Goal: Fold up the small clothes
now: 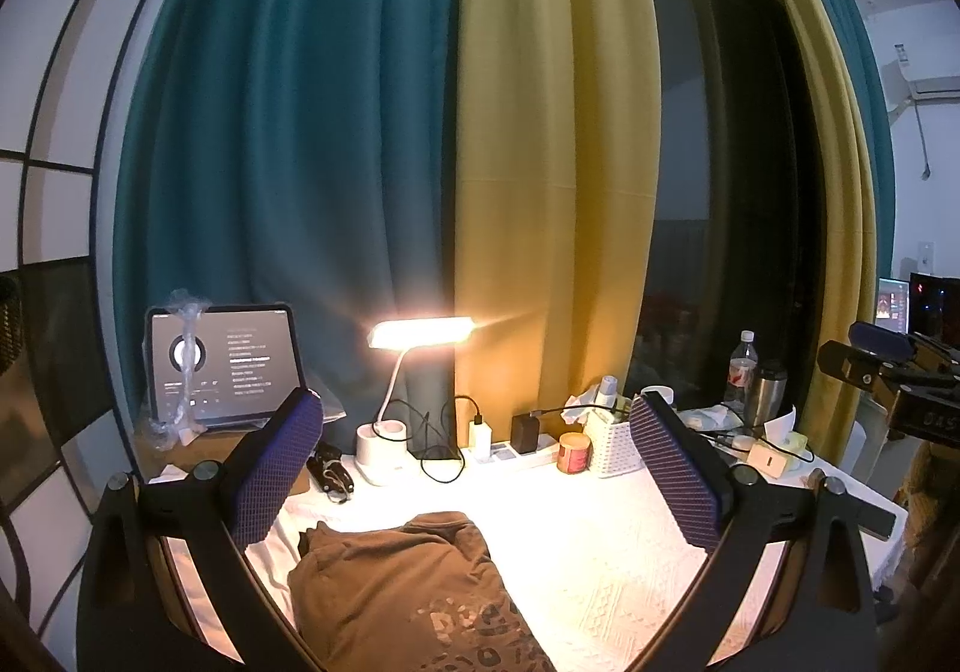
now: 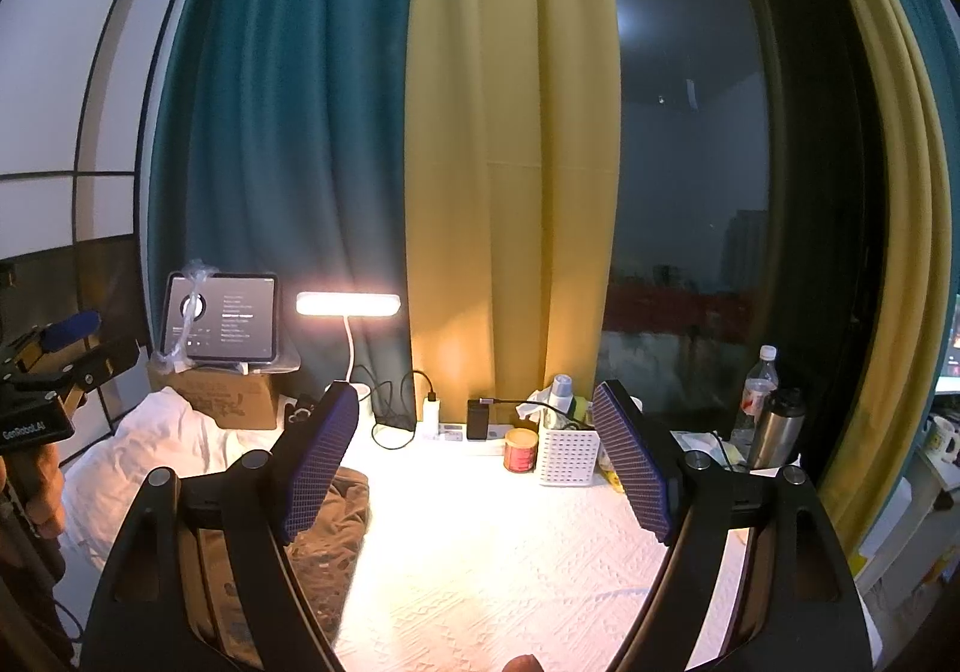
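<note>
Two grippers, both with jaws spread wide and holding nothing. Brown garment with a leopard-type print lies on the white textured tablecloth, on the near side of the lit desk lamp and slightly left of it. Left gripper hangs above it: the cloth sits below and between its blue-padded fingers, shifted toward the left pad, apart from both. Garment's long axis runs roughly from the lamp side toward the near table edge; its near end is cut off by the frame, so full shape unclear, possibly already partly folded.

In the right wrist view the garment lies low and left of the right gripper, mostly hidden behind its left finger. Left gripper is nearer, I judge; right needs to shift left.

Cloth-covered surface looks soft and may drag with the garment. Behind the lamp: teal and yellow curtains, dark window. Left of the lamp a tablet on a cardboard box; right of it power strip, tin, white basket, bottles. Cluttered back edge, cables close.
</note>
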The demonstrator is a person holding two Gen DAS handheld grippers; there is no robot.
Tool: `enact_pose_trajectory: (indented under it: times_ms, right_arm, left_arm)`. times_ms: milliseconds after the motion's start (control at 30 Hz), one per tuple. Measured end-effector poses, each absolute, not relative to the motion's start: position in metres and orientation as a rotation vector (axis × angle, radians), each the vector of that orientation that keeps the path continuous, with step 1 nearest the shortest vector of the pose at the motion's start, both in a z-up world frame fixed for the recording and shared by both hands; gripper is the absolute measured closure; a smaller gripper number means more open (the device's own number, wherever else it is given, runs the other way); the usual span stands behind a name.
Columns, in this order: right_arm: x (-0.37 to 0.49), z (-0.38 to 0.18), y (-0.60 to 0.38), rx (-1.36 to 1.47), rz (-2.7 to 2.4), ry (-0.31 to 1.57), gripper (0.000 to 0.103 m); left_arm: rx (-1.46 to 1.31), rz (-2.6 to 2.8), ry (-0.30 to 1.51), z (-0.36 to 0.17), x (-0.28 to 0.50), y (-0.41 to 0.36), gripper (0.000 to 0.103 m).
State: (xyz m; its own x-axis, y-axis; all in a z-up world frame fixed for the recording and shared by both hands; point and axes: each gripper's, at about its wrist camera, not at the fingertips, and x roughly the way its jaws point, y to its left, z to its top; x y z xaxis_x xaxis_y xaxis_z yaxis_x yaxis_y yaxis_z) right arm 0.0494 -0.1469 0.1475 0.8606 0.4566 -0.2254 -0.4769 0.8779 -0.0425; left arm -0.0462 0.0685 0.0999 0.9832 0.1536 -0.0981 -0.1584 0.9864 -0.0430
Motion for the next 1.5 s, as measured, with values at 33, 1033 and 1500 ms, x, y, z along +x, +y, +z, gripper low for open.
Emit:
enact_pose_trajectory:
  times_ms: [33, 1033, 1500]
  right_arm:
    - [0.0495, 0.1474, -0.1469, -0.098, 0.492, 0.212, 0.020]
    - [0.0503, 0.1463, -0.1466, -0.125, 0.509, 0.211, 0.020]
    - [0.0523, 0.1441, -0.1491, -0.125, 0.508, 0.216, 0.020]
  left_arm:
    - [-0.051, 0.157, 0.094, 0.0999, -0.0463, 0.0682, 0.002]
    - [-0.068, 0.145, 0.108, 0.1024, -0.0464, 0.0729, 0.002]
    - [-0.076, 0.106, 0.124, 0.1023, -0.0417, 0.0711, 0.002]
